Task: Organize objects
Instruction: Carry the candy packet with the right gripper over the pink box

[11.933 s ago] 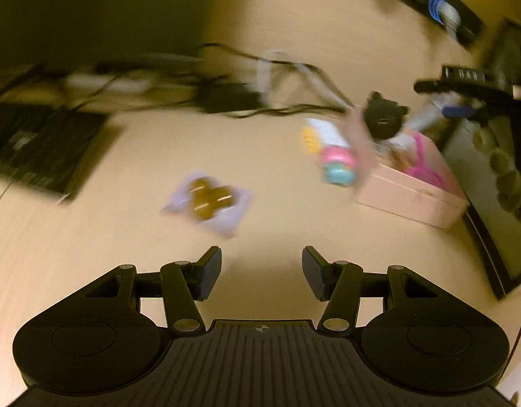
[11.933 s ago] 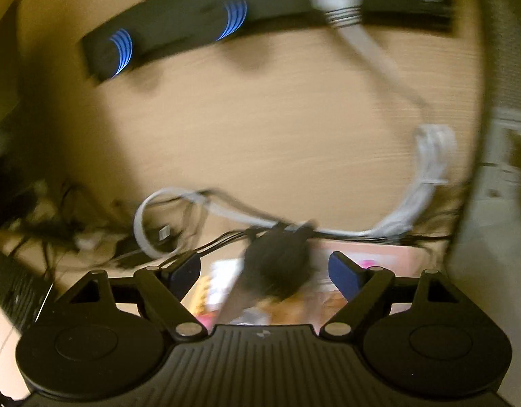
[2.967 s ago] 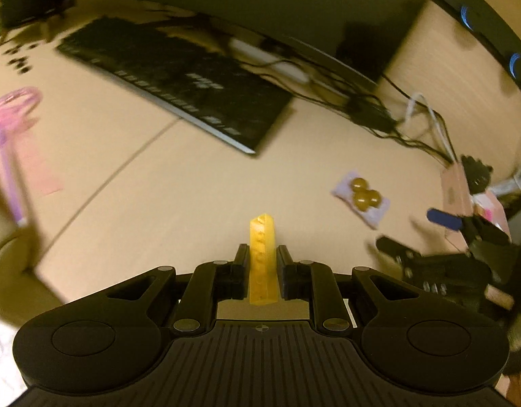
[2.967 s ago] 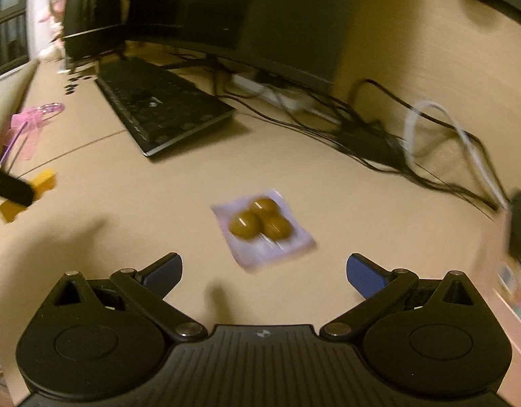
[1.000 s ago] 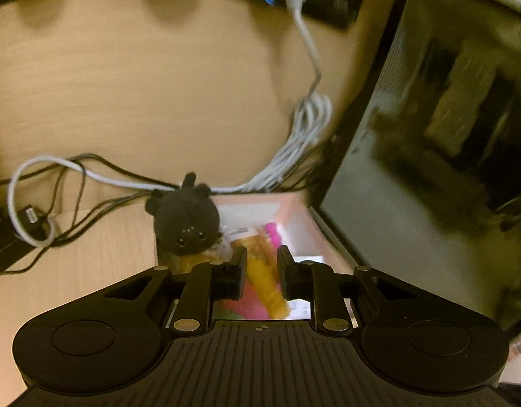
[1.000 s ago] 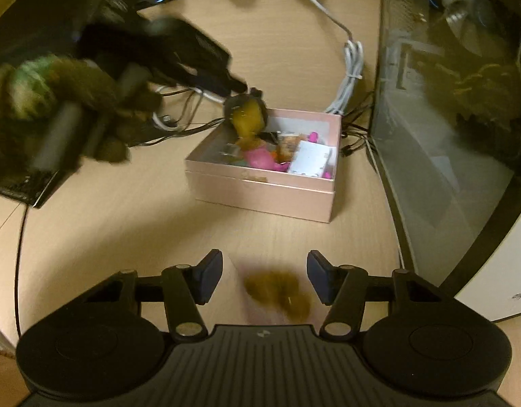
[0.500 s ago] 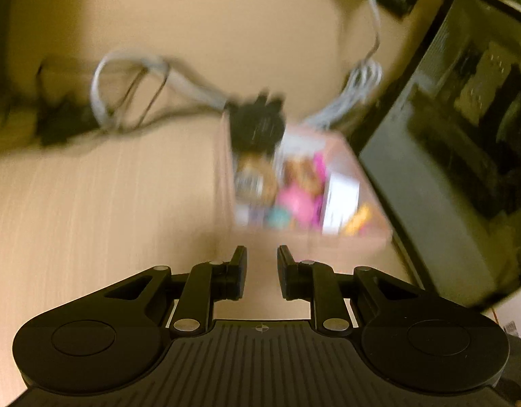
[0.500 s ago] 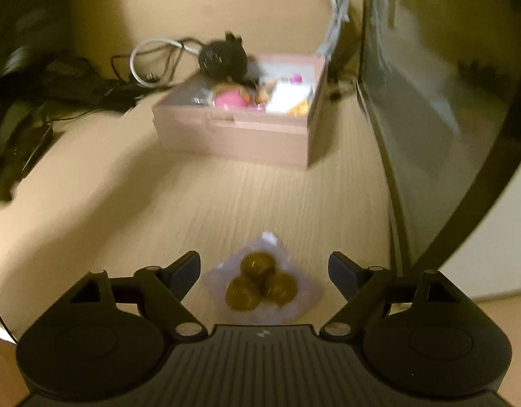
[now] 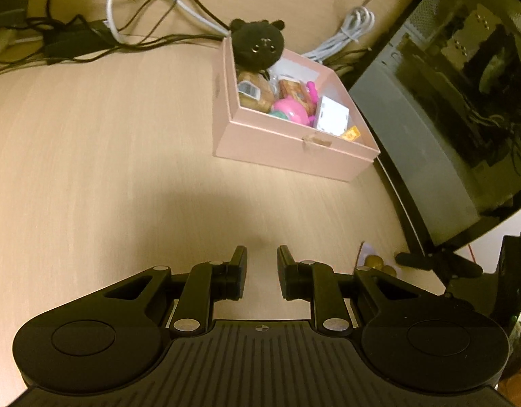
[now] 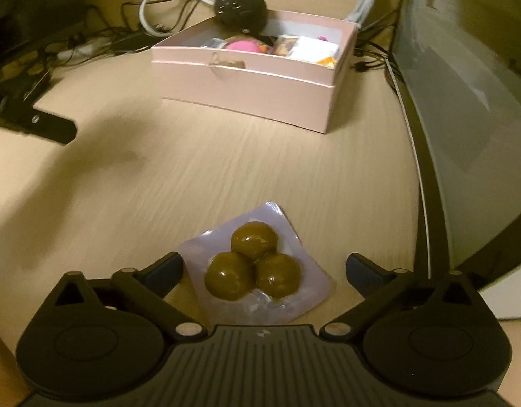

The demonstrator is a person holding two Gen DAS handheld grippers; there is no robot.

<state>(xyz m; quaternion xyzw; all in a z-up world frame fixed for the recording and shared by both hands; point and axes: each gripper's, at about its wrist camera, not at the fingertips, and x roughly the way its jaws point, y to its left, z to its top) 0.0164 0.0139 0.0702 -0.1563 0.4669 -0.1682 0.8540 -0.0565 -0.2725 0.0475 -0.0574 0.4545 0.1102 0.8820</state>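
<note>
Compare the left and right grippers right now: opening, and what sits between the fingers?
Opening: the left gripper has its fingers drawn near together with a narrow gap; the right gripper is spread wide and its jaws are opening.
Contents: nothing sits between the left gripper's fingers, only bare desk; the packet of three brown balls lies between the right gripper's fingers, untouched.
Shared: both angle down at the desk, facing the pink box.

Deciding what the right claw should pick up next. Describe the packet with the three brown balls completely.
The packet is a flat, pale lilac, glossy plastic wrapper holding three shiny brown balls in a tight triangle. It lies flat on the wooden desk, apart from the pink box. The right claw straddles it, jaws opening and not touching it.
</note>
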